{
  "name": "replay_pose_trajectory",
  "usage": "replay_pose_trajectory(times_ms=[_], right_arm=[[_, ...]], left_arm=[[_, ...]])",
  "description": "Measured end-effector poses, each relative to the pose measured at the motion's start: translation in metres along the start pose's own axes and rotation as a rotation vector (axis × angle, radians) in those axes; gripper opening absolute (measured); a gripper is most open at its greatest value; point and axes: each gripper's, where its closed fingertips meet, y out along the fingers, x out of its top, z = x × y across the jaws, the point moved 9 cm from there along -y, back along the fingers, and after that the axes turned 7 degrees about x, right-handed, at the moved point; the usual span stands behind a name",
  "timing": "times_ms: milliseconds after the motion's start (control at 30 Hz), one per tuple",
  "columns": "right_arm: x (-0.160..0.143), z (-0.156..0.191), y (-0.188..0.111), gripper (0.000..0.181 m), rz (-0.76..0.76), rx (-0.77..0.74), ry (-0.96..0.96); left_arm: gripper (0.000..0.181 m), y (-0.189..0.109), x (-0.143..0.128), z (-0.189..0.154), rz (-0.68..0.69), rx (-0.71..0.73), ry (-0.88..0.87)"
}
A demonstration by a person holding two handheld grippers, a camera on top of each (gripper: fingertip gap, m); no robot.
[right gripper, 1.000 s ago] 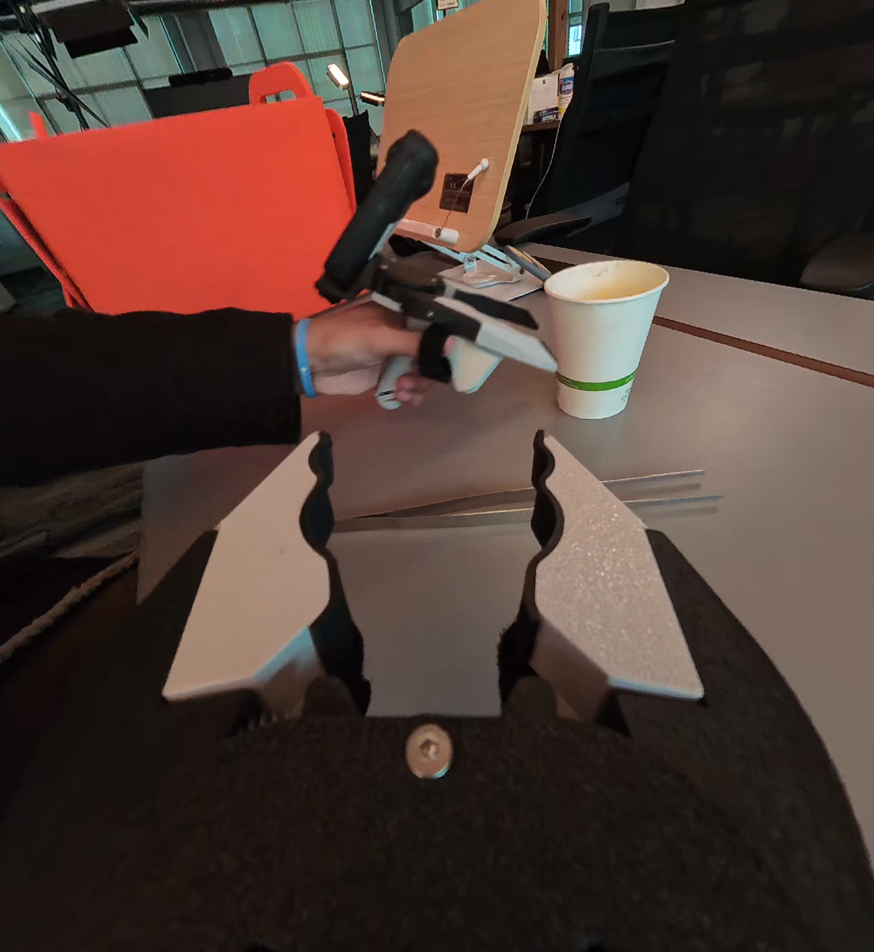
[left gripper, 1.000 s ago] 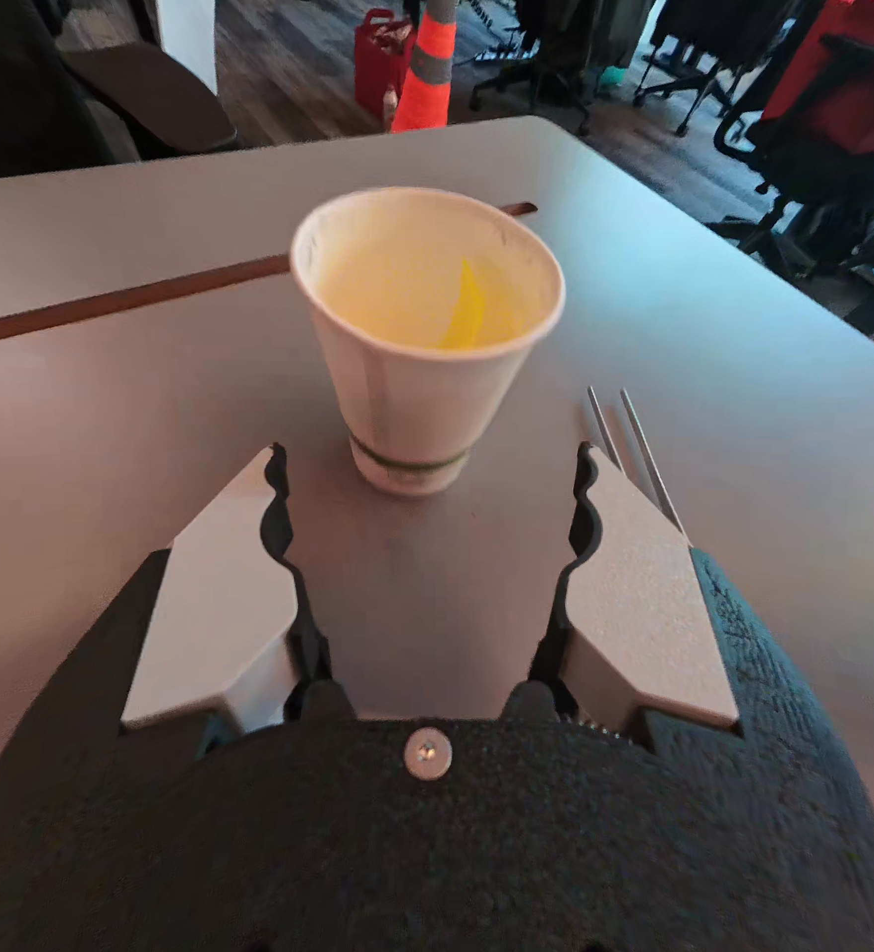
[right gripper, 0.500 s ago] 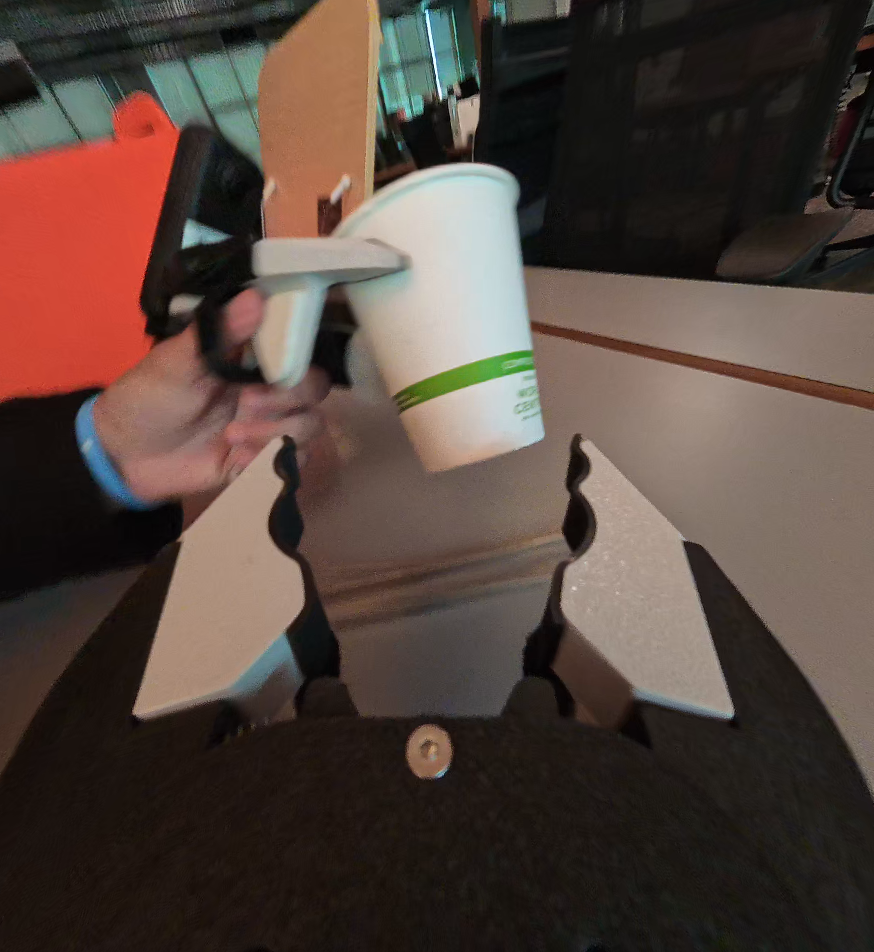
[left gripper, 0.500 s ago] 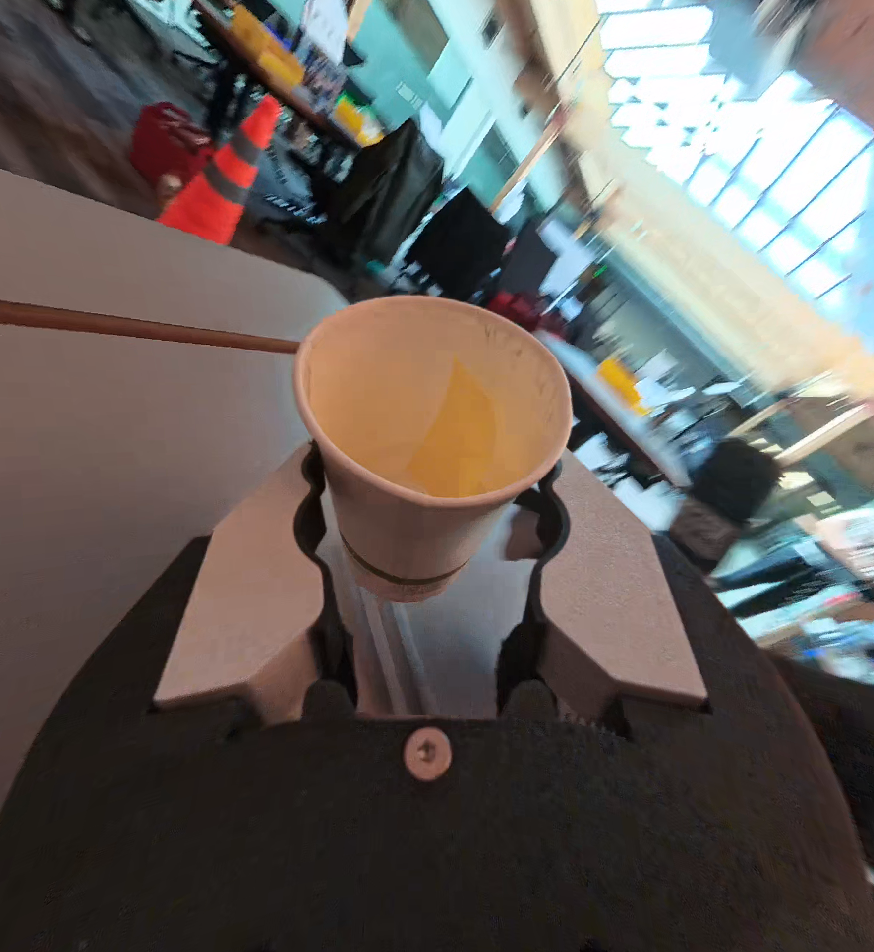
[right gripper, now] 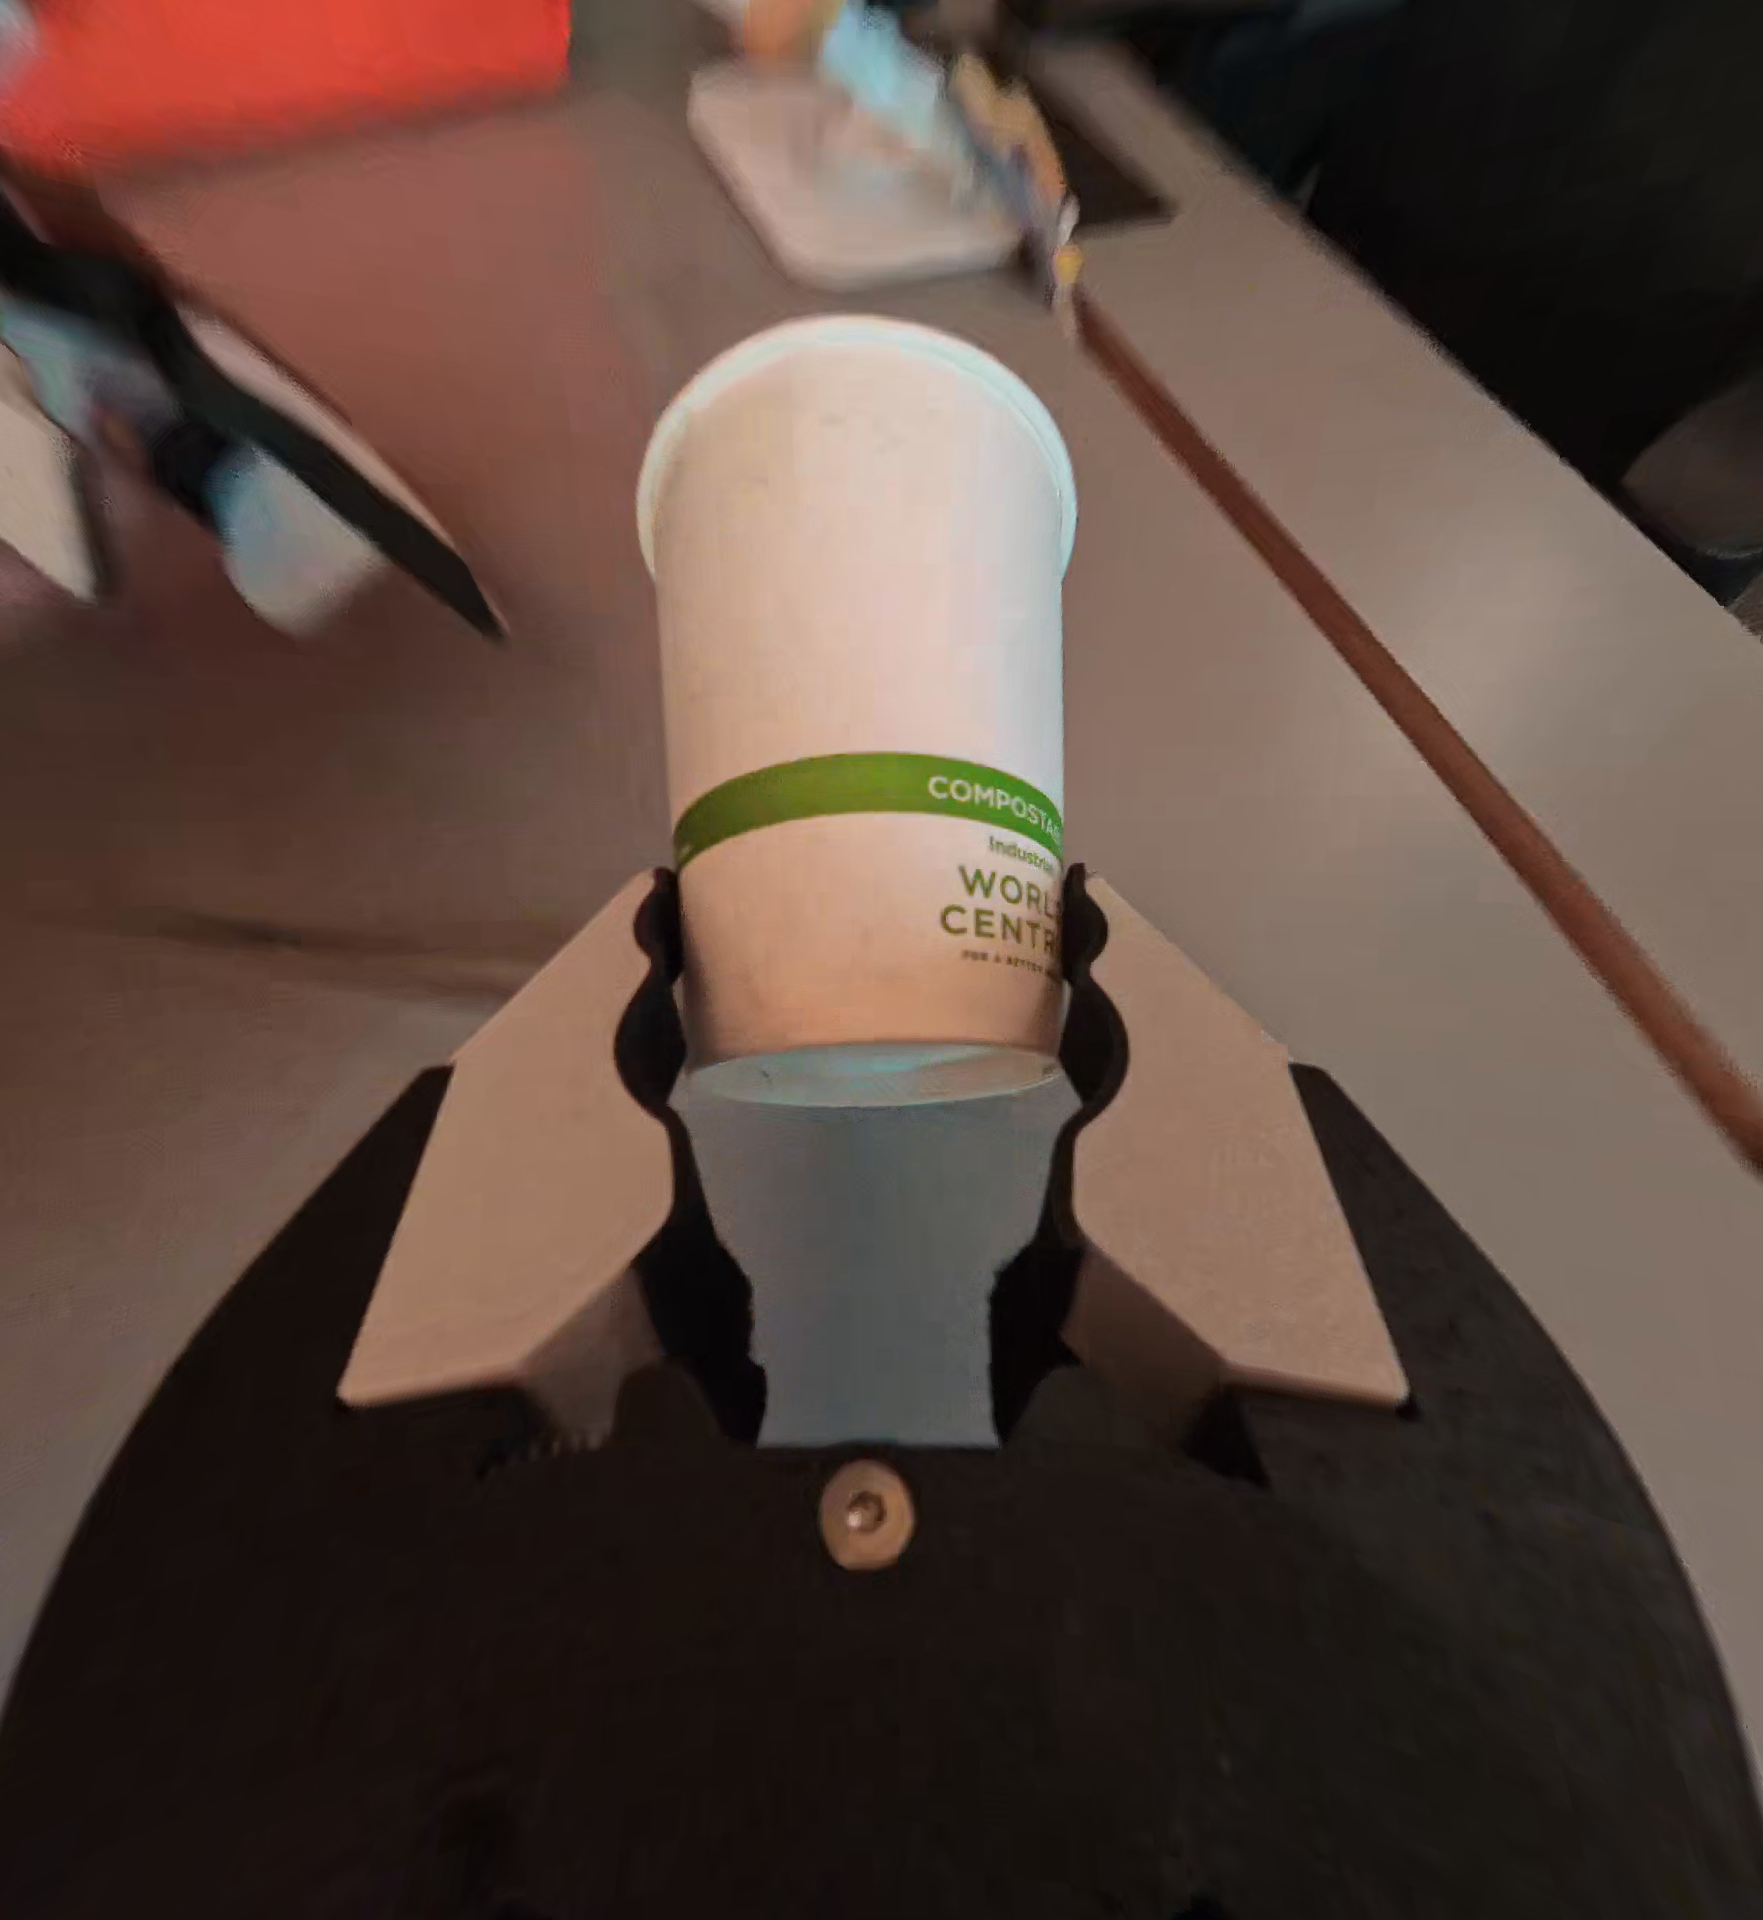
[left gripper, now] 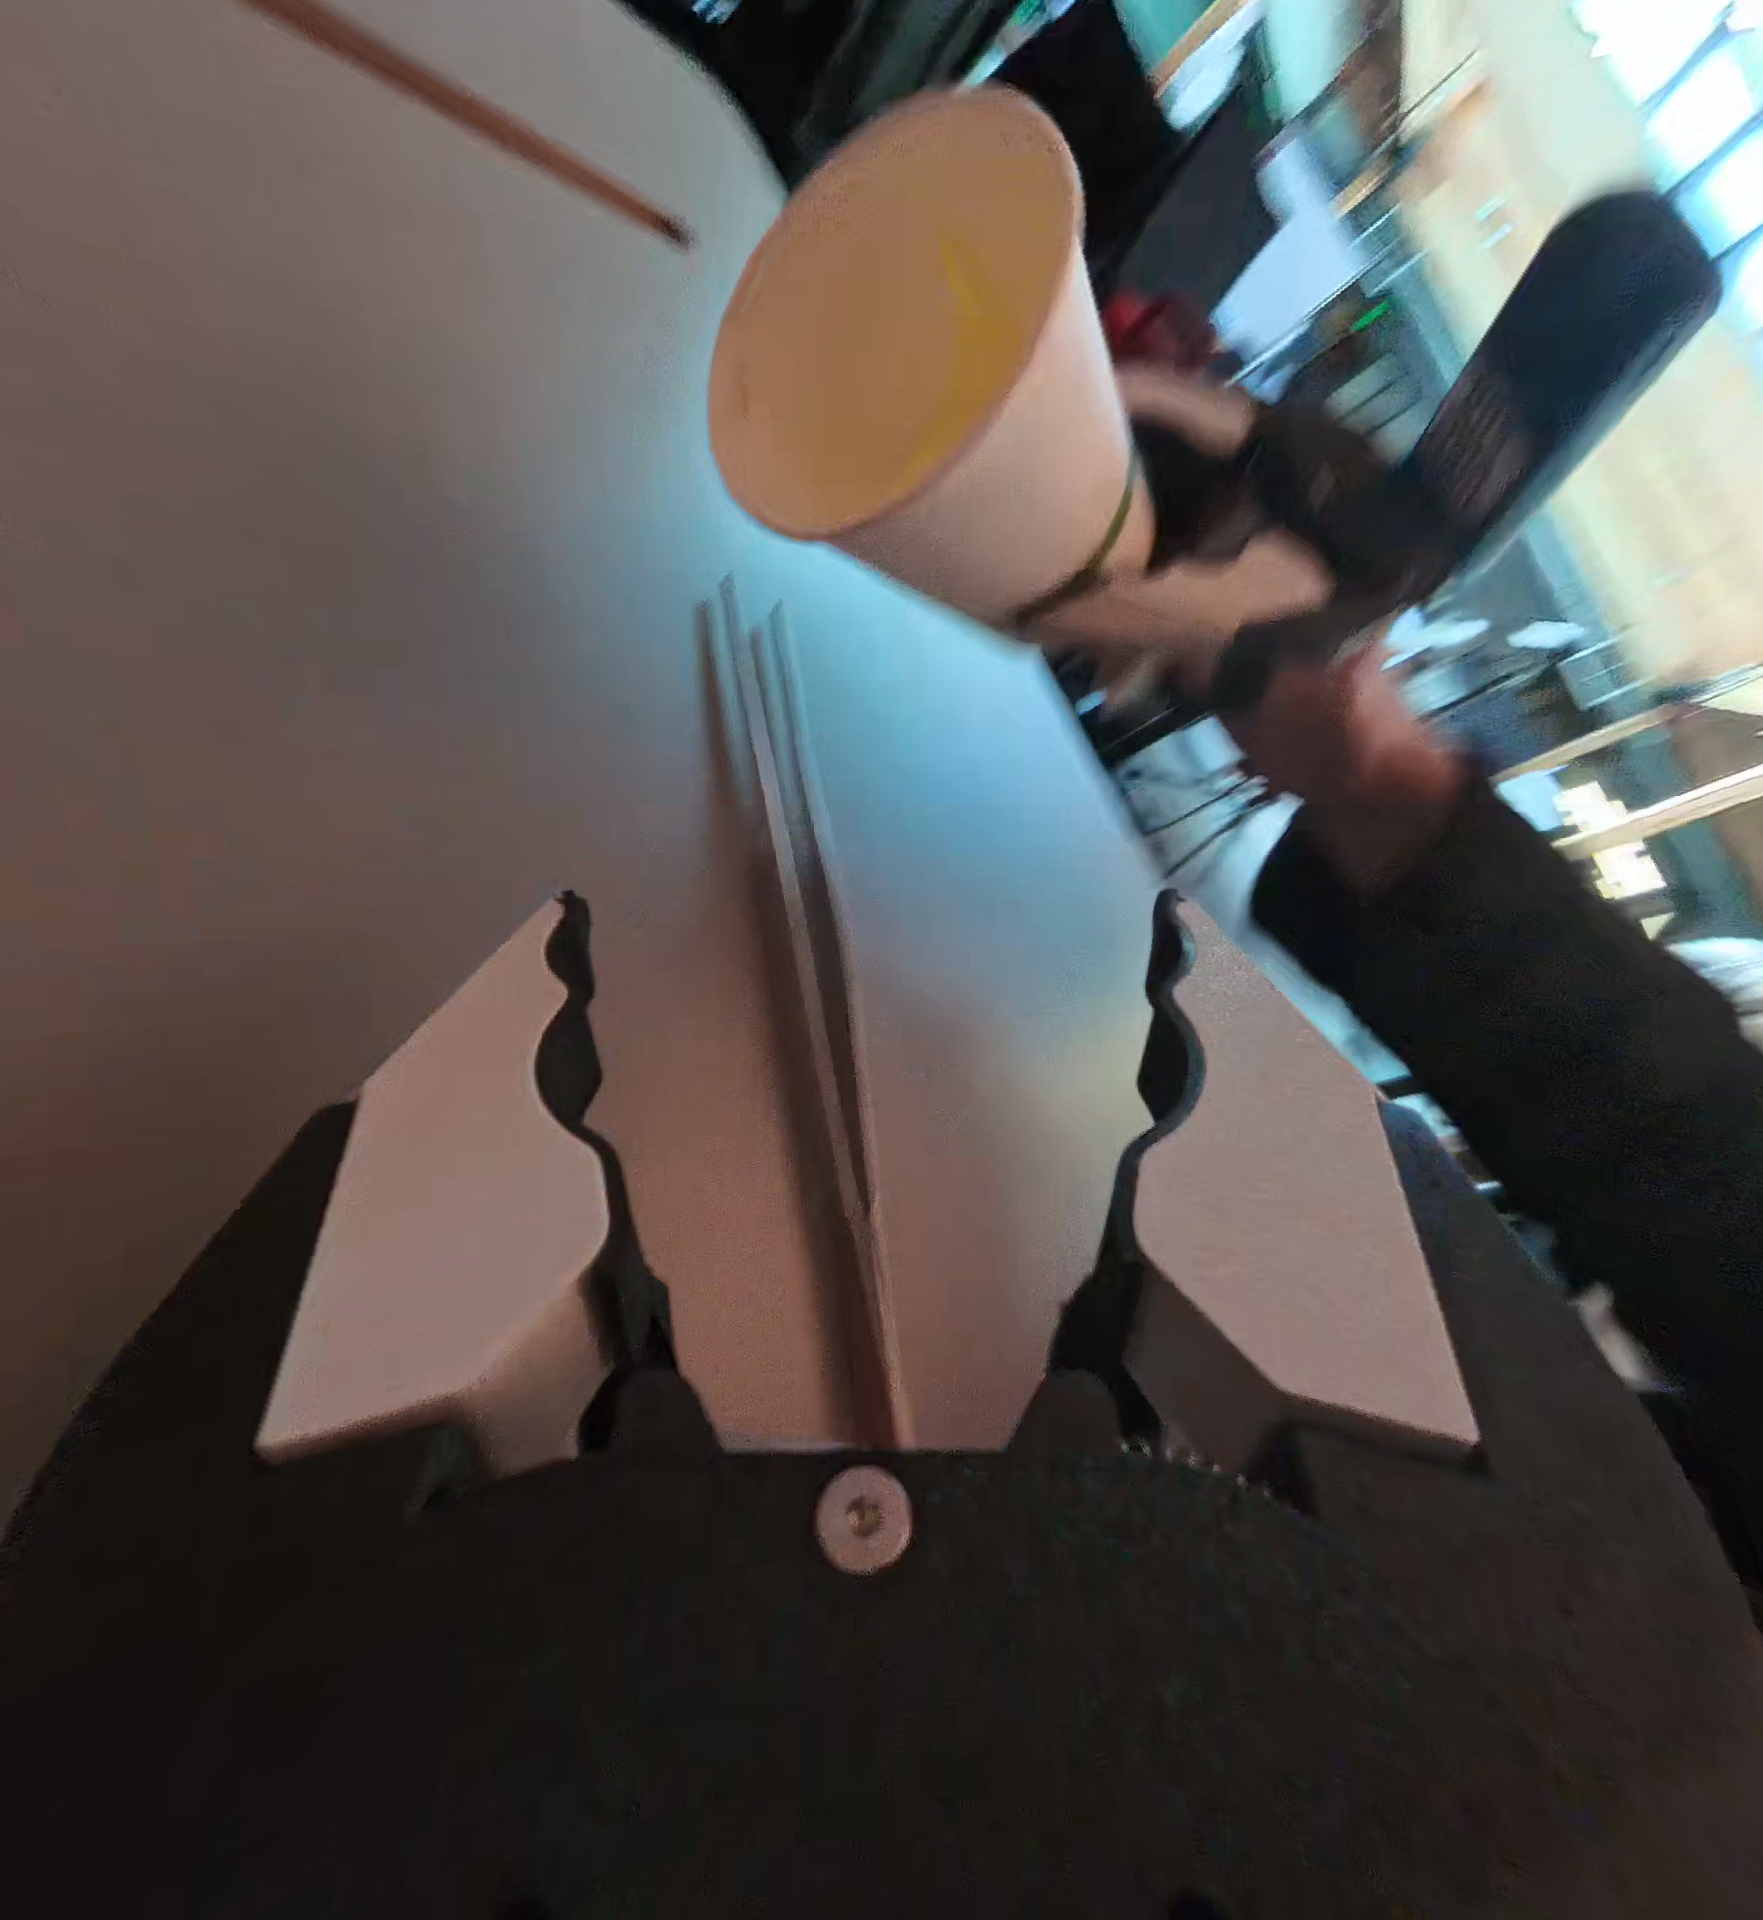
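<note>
A: Cup (right gripper: 861,675), a white paper one with a green band. Where is it?

B: Centre of the right wrist view, off the bench (right gripper: 233,935), upright in that frame. The right gripper (right gripper: 866,935) has its jaws clenched on the lowest part of the wall, below the band, one jaw on each side. The underside shows bare between them.

A: And the other gripper?

B: The left gripper (left gripper: 866,904) has its jaws released, wide apart, with nothing between them but the bench and a pair of long metal tongs (left gripper: 752,707) lying flat, running up the middle of the frame. It is not touching the cup.

A: So the cup is lifted and gripped by one side only.

B: Yes. In the left wrist view it sits at upper centre, tipped with its mouth toward the camera. The inside looks yellowish; I see nothing in it, though the blur leaves that unsure.

A: Condition?

B: Round rim, no dents or creases visible. Thin paper, so I'd judge a hard squeeze would buckle it.
</note>
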Motion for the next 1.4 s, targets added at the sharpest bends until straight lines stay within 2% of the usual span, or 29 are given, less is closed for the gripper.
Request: replay_pose_trajectory(times_ms=[133, 200, 267, 400, 467, 633, 767, 933, 1033, 1267, 1333, 1400], right_arm=[[0.01, -0.016, 0.009, 0.071, 0.361, 0.057, -0.333], [0.011, -0.021, 0.016, 0.071, 0.466, 0.089, -0.428], [0.014, -0.025, 0.021, 0.071, 0.538, 0.099, -0.508], [0.015, -0.028, 0.028, 0.072, 0.666, 0.126, -0.605], [0.018, -0.032, 0.029, 0.072, 0.692, 0.139, -0.632], [0.024, -0.038, 0.03, 0.072, 0.759, 0.165, -0.707], [0.036, -0.039, 0.03, 0.072, 0.741, 0.174, -0.729], [0.049, -0.043, 0.027, 0.071, 0.775, 0.174, -0.812], [0.055, -0.04, 0.03, 0.071, 0.936, 0.146, -1.018], [0.103, -0.01, 0.052, 0.071, 1.11, 0.084, -1.553], [0.11, 0.0, 0.051, 0.071, 1.088, 0.073, -1.65], [0.119, 0.009, 0.045, 0.071, 0.974, 0.062, -1.641]], left_arm=[[0.105, -0.06, -0.042, -0.004, 0.13, 0.248, 0.172], [0.103, -0.082, -0.059, -0.001, 0.113, 0.412, 0.295], [0.099, -0.092, -0.064, -0.001, 0.096, 0.504, 0.399], [0.094, -0.086, -0.051, 0.008, 0.055, 0.583, 0.526], [0.094, -0.077, -0.041, 0.021, 0.055, 0.596, 0.563], [0.094, -0.052, -0.027, 0.046, 0.066, 0.545, 0.518], [0.094, -0.041, -0.021, 0.055, 0.078, 0.521, 0.56], [0.094, -0.039, -0.012, 0.056, 0.05, 0.485, 0.511], [0.092, -0.04, -0.015, 0.054, 0.06, 0.52, 0.563], [0.092, -0.037, -0.016, 0.047, 0.057, 0.495, 0.553], [0.092, -0.038, -0.016, 0.043, 0.049, 0.467, 0.544], [0.089, -0.039, -0.014, 0.036, 0.022, 0.406, 0.516]])
